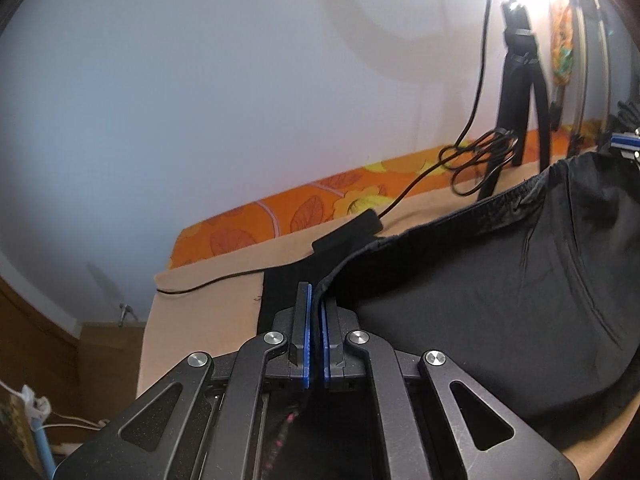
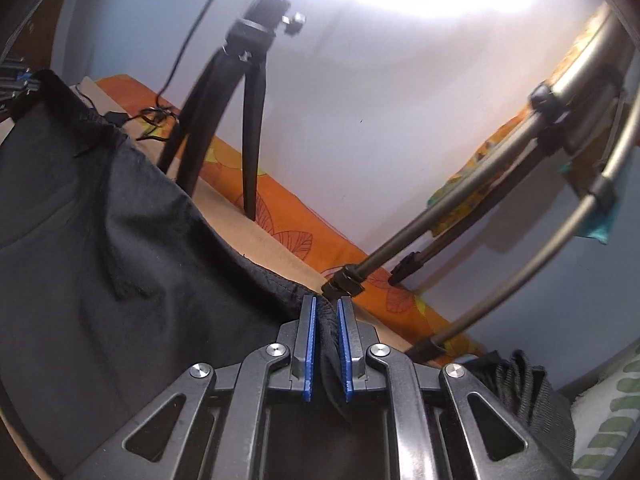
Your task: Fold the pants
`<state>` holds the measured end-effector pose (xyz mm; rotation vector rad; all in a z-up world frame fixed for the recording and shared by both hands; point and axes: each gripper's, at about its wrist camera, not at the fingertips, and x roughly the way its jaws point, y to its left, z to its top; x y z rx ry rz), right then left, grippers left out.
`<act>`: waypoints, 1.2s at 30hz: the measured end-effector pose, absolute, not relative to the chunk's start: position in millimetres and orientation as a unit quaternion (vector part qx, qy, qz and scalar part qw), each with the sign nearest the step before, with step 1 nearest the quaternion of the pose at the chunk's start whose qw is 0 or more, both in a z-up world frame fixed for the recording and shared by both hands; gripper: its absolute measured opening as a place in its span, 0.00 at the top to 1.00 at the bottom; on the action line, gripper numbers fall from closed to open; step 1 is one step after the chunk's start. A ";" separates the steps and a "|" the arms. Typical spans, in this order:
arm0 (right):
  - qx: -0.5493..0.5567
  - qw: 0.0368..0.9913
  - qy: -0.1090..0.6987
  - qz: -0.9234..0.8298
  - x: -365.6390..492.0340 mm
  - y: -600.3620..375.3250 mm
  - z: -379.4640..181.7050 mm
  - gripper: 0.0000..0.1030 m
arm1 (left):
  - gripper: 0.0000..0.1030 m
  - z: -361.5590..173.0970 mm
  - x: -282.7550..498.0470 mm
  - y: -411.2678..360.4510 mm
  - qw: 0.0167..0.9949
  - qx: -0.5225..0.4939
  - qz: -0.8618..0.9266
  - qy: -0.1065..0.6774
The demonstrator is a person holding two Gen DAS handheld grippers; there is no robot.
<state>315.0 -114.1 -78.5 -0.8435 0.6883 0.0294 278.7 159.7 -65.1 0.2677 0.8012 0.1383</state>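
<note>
Black pants [image 1: 500, 280] hang stretched between my two grippers above a tan surface [image 1: 208, 312]. My left gripper [image 1: 317, 300] is shut on one corner of the waistband, the cloth pinched between its blue pads. My right gripper [image 2: 326, 312] is shut on the other corner, with bunched black cloth between its pads. The pants also fill the left of the right wrist view [image 2: 120, 248]. The right gripper shows at the far right edge of the left wrist view [image 1: 626, 142], and the left gripper at the far left of the right wrist view [image 2: 18, 80].
A small black tripod [image 1: 520, 92] stands at the back on an orange floral sheet [image 1: 304, 208], with a coiled black cable [image 1: 476, 156] and an adapter [image 1: 348, 236] beside it. A large metal tripod [image 2: 500, 184] stands at the right. A white wall is behind.
</note>
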 end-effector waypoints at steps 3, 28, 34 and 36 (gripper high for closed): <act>-0.405 0.851 0.334 0.012 328.3 -113.8 -88.3 0.92 | 0.97 -76.9 289.1 161.7 0.903 0.138 0.073 0.401; -0.327 0.874 0.359 0.030 335.9 -147.7 -82.3 0.42 | 0.56 -92.8 306.0 153.9 0.899 0.112 0.087 0.415; -0.248 0.894 0.371 0.030 307.2 -198.9 -46.9 0.38 | 0.48 -65.7 285.7 142.8 0.909 0.104 0.086 0.395; -0.216 0.901 0.376 0.021 297.5 -221.8 -35.3 0.36 | 0.48 -51.7 269.0 130.0 0.918 0.091 0.063 0.380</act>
